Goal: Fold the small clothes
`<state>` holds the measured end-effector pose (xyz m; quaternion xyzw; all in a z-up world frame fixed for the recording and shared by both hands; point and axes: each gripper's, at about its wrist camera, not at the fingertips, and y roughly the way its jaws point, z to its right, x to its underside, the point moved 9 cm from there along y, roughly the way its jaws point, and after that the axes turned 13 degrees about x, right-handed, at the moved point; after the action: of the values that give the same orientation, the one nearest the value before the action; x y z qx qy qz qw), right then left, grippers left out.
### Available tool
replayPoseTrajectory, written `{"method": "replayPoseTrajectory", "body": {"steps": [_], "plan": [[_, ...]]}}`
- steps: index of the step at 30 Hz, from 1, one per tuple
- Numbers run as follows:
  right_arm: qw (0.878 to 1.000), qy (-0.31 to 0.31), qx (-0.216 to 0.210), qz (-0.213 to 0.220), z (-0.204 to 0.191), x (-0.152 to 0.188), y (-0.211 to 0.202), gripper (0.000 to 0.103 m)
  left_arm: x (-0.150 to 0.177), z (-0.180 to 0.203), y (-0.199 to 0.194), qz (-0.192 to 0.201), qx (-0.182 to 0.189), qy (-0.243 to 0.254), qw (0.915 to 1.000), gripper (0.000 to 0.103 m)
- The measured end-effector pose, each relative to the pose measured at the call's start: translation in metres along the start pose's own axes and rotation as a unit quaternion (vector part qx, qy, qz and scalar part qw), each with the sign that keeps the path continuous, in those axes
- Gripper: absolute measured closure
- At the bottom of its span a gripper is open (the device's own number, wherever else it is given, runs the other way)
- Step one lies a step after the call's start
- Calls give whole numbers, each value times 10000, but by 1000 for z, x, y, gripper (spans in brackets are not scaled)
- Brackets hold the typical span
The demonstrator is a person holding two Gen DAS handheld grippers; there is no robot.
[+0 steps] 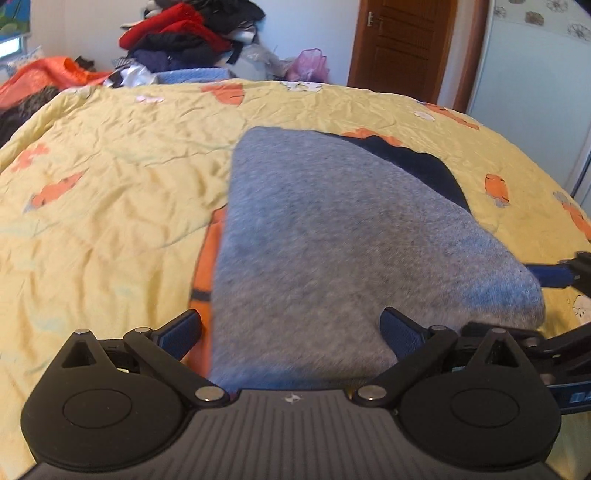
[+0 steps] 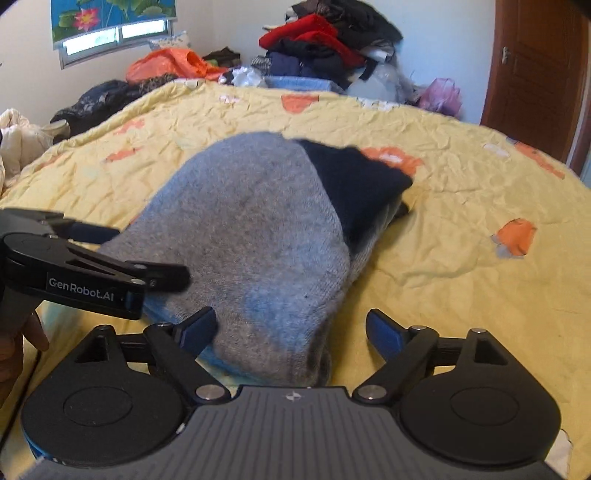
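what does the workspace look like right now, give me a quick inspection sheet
surface: yellow carrot-print quilt, wrinkled
job's things: grey garment lying folded on the quilt, navy part showing at its far right
clutter: clothes pile and orange bag beyond the bed
grippers: left hand-held gripper open, fingers astride the garment's near edge; right hand-held gripper open at the near edge
cables: nothing seen
surroundings: brown door, window with floral curtain
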<state>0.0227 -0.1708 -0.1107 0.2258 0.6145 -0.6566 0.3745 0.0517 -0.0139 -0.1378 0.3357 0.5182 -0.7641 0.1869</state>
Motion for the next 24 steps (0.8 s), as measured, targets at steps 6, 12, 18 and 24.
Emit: {"method": "replayPoseTrajectory", "body": {"steps": [6,12,18,24], "plan": [[9994,313,152,24,7,16,-24,0,14,-8,-25,-4,-142,9,9999,0],[9970,661,313,-260,11,42,-13,0,45,-26,-47,-132,-477,209,9986,0],[9974,371,594,-144,-1,51,-11,0,50,-28,-56,119,-538,131,9984,0],[9973,401,613,-69,0,51,-9,0,48,-29,-55,332,-672,27,9972,0]]}}
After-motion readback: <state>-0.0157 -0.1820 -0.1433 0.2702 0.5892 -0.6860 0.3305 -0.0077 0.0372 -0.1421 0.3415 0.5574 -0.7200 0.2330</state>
